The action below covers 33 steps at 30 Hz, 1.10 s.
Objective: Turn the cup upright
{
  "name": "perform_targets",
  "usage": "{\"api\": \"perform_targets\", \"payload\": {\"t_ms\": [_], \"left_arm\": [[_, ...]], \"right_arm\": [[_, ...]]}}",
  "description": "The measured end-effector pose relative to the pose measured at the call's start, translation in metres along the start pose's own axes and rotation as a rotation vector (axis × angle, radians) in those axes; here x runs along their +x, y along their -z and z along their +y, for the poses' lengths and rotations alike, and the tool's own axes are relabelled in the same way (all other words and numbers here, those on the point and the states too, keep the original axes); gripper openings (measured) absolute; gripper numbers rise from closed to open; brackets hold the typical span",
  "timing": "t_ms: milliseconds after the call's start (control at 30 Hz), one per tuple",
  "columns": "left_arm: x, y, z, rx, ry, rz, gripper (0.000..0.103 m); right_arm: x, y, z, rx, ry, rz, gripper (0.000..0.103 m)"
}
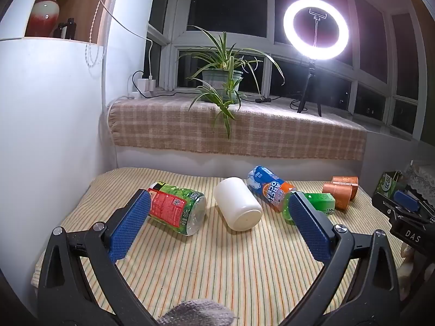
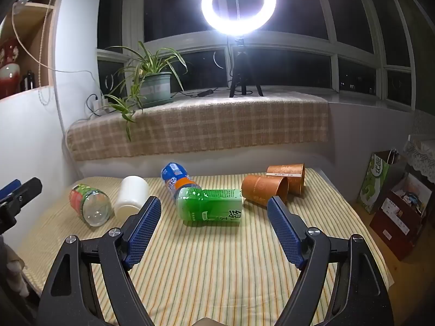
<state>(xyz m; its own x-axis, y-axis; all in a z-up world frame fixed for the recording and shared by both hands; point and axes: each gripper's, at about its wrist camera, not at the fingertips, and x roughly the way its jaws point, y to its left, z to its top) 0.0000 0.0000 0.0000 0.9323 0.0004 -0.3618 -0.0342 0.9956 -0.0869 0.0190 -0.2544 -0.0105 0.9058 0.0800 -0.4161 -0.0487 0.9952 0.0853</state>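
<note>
1. A white cup (image 1: 239, 207) lies on its side on the striped bench (image 1: 217, 266), between a clear bottle (image 1: 178, 208) and an orange soda bottle (image 1: 267, 187).
2. The left claw (image 1: 220, 222) hovers before the cup, spread wide, empty.
3. The right claw (image 2: 213, 229), likewise released, faces a toppled green bottle (image 2: 210, 206) beside two brown cups (image 2: 274, 186).

A lit ring light (image 2: 238, 5) stands on the plaid-covered sill (image 2: 201, 125) before dark windows (image 2: 293, 13).

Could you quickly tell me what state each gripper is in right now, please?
Left gripper: open, holding nothing, above the striped cloth facing the white cup.
Right gripper: open, holding nothing, facing the green bottle.
</note>
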Motion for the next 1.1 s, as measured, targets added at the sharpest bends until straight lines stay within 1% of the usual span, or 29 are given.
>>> {"api": "perform_targets", "payload": {"t_ms": [367,1100], "left_arm": [[0.0043,0.0002,0.0075,-0.007,-0.001,0.004,0.103],[0.0021,0.0017,0.0043,-0.005,-0.006,-0.004,0.103]], "right_arm": [[-0.0011,0.0002,-0.0001,-0.004,0.008,-0.007,0.080],[-0.0048,-0.0057,0.0045,-0.031,0.038,-0.029,0.080]]}}
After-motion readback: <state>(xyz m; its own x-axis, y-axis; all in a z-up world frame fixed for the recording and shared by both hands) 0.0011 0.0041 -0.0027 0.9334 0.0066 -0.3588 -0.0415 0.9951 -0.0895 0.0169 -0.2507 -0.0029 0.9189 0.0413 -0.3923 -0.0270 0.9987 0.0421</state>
